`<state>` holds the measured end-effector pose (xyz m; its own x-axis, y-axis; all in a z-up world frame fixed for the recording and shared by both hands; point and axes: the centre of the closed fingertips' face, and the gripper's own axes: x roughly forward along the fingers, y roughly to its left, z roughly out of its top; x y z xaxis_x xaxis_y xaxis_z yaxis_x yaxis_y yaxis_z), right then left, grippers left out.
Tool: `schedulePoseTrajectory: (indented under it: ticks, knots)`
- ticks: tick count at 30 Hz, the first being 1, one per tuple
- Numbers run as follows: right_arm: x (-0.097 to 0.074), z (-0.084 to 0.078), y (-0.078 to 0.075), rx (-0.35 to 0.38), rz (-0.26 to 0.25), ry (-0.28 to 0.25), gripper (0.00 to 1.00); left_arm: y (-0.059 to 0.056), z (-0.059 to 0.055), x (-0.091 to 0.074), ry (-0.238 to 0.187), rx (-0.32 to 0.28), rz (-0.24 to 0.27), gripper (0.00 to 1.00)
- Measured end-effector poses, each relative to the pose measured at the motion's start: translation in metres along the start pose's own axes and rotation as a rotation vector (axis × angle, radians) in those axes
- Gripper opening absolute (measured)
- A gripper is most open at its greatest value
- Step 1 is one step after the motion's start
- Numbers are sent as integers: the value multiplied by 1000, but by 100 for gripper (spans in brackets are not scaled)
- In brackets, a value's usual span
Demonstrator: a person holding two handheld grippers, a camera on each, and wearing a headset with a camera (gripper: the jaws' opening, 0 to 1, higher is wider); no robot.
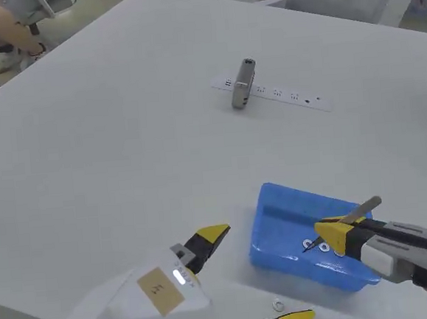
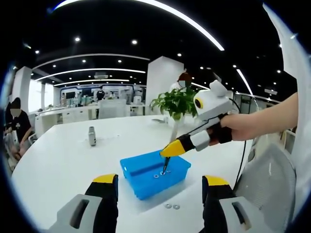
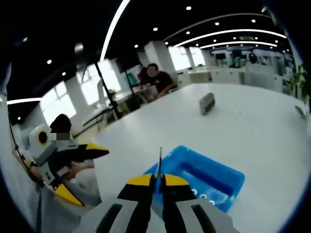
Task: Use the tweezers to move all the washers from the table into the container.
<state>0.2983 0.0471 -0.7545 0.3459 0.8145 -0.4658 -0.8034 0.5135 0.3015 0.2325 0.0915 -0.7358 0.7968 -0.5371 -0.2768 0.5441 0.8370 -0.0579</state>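
A blue container sits near the table's front edge with a few washers in it. My right gripper is shut on the tweezers, whose tips point down inside the container next to those washers. In the right gripper view the tweezers stick out from the shut gripper over the container. One washer lies on the table in front of the container; the left gripper view shows two washers there. My left gripper stands open just short of them, holding nothing.
A grey metal block stands on a white strip at the far middle of the table. The table's front edge runs close behind the left gripper. A potted plant and seated people are beyond the table.
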Motion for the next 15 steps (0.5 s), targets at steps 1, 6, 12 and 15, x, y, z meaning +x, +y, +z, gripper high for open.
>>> schedulePoseTrajectory:
  ticks: [1, 6, 12, 15]
  knots:
    - [0, -3, 2, -5, 9, 9, 3, 0, 0, 0, 1, 1, -1, 71]
    - [7, -17, 15, 2, 40, 31, 4, 0, -1, 0, 4, 4, -3, 70]
    - [20, -41, 26, 14, 63, 80, 4, 0, -2, 0, 10, 6, -2, 70]
    - [24, -52, 24, 13, 65, 105, 4, 0, -2, 0, 8, 6, 1, 70]
